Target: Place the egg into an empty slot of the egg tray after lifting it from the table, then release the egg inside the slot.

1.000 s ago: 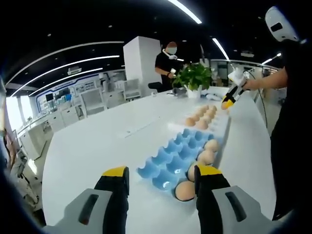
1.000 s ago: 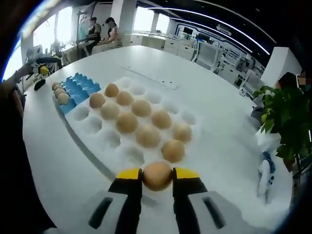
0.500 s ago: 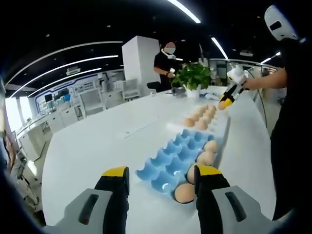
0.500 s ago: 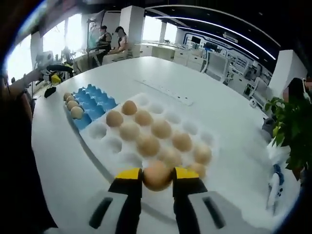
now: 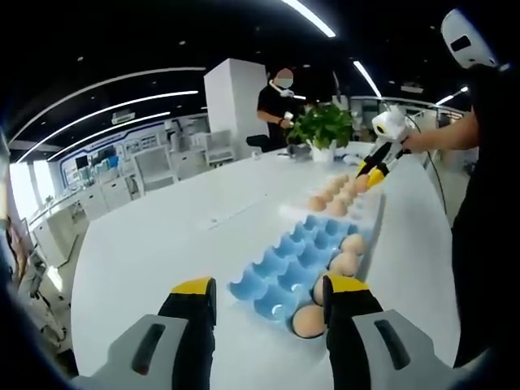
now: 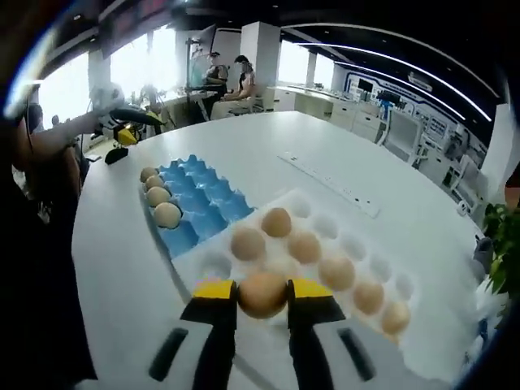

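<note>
Moving on over the white tray (image 6: 357,215), the right gripper (image 6: 262,294) squeezes the egg (image 6: 262,293) to carry it to a slot, while the left gripper (image 5: 262,294) waits open, holding nothing.

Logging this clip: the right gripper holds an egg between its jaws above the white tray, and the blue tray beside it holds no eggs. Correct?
Not quite. The right gripper does hold the egg above the white tray, but the blue tray is not empty: the right gripper view shows several eggs along its near edge.
</note>
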The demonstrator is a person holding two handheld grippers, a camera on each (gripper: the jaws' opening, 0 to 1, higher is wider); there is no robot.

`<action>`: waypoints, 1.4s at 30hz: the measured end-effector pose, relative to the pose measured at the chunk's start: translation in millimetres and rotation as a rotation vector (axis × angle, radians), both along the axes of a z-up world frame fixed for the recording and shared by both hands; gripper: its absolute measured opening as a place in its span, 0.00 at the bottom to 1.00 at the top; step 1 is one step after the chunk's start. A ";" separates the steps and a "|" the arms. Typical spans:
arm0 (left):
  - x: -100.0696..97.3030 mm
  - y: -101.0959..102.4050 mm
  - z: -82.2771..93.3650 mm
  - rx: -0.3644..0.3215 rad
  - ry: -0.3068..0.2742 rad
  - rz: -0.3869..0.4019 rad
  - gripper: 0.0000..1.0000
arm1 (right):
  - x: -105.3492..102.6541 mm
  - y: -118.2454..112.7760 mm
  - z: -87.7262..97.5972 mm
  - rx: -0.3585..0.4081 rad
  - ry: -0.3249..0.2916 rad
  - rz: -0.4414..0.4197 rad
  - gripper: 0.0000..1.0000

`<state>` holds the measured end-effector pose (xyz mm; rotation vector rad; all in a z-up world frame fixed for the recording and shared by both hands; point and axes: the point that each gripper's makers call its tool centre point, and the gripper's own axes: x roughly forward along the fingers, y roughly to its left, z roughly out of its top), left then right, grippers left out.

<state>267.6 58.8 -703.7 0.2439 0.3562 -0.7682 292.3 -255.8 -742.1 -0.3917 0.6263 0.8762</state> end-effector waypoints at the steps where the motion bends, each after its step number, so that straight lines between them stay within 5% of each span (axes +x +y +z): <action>1: -0.2 0.2 -0.1 0.001 0.000 0.001 0.53 | -0.5 2.8 -0.3 -0.001 -0.002 0.006 0.24; 24: -1.0 1.6 -3.5 0.002 0.009 0.004 0.53 | -25.6 87.6 -16.9 0.017 0.042 0.229 0.24; 42: 0.7 0.2 -2.8 0.001 0.009 0.004 0.53 | -32.9 111.9 -37.9 -0.010 0.079 0.311 0.24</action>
